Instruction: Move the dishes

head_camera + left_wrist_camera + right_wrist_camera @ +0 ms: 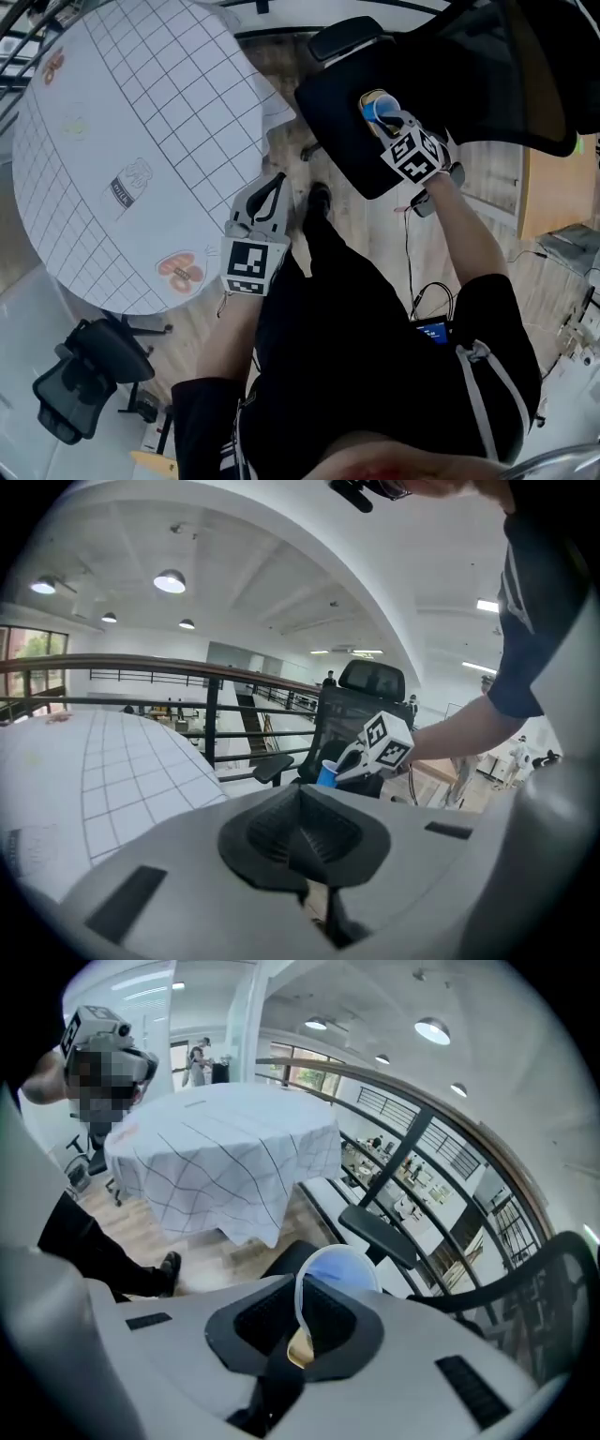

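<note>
Right gripper [386, 112] fingers pinch the blue cup [339, 1274] by its rim, over the chair seat [342, 141]. Left gripper [270, 186] fingers closed, empty. Keep grip firm, carry cup steady to the table [131, 141].

A round bench [141, 141] draped in white grid-patterned cloth stands just left of the left gripper [275, 183] on a pale wood floor [375, 220]. Black office chairs [337, 122] sit nearby. Beyond, a dark railing [187, 682] runs under round ceiling lights [169, 581].
</note>
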